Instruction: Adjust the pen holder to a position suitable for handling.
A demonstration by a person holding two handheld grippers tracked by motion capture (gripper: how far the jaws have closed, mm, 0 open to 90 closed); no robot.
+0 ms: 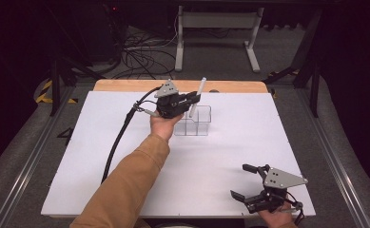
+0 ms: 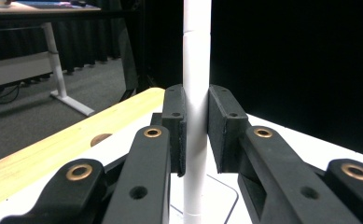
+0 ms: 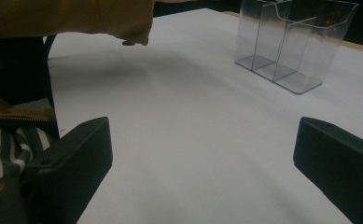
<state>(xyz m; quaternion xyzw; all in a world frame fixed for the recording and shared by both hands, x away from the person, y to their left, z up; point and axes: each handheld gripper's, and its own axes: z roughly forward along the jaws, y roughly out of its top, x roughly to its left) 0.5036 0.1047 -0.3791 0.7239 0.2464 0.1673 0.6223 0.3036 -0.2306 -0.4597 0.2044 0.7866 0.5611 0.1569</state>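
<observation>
Nearest the high camera, at the table's near right corner, my right hand-held gripper (image 1: 247, 182) sat with its 2 black jaws spread wide and nothing between them. My left hand-held gripper (image 1: 195, 99) was clamped on the slim white plastic pen-shaped stick (image 1: 197, 97), its pads (image 2: 179, 135) pressed on the barrel about midway along. The stick stood nearly upright, tilted a little, its lower end at the near-left part of the clear plastic organiser with 3 compartments (image 1: 202, 124) on the white table (image 1: 220, 156); I could not tell whether the tip was already inside. I judged the stick light, stiff and smooth, so liable to slip or swivel between flat pads; a hold near the middle, square across the barrel, seemed right. I reckoned the organiser light and easily nudged, so the stick wanted a gentle, straight lowering.
</observation>
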